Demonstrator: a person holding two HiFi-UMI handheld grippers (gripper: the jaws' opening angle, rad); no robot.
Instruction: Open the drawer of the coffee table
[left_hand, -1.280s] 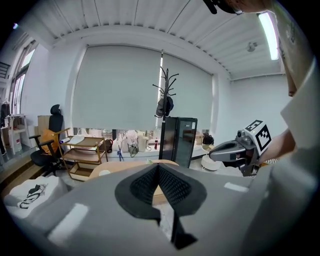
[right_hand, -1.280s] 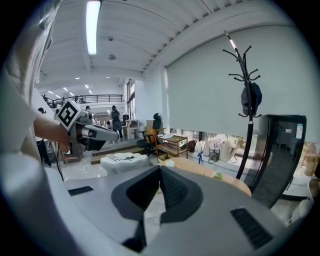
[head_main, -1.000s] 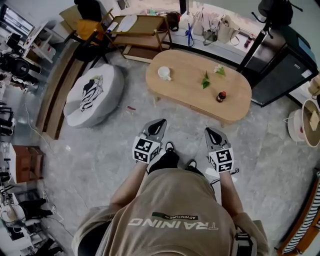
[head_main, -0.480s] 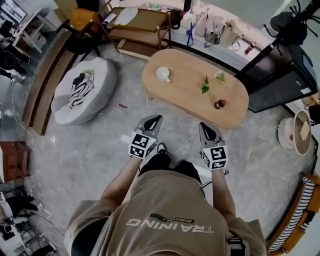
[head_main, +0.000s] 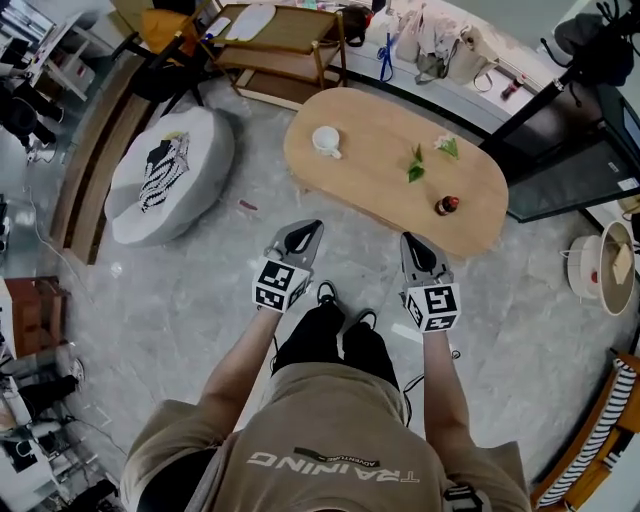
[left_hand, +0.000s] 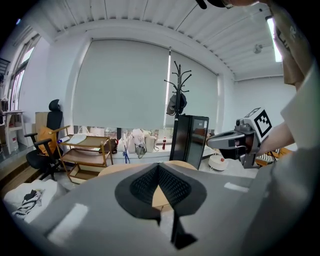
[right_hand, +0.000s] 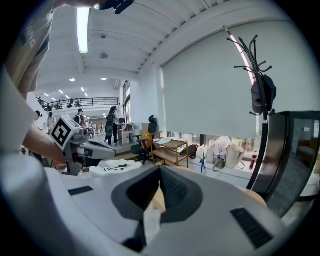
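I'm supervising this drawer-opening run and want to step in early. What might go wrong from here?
1. The left gripper and right gripper both have shut, empty jaws; reaching the coffee table like that, they may bump its edge rather than grip a pull.
2. The drawer front cannot be seen from above, so aim could be off.
3. A hard tug might topple the small bottle by the near edge or jolt the mug.

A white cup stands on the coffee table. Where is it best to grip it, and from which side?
Probably the rim of the white cup, from above, one jaw inside and one outside: it stands upright, mouth open upward, alone at the left end of the coffee table. Its handle looks too small for the jaws. The left gripper, now shut, is nearer.
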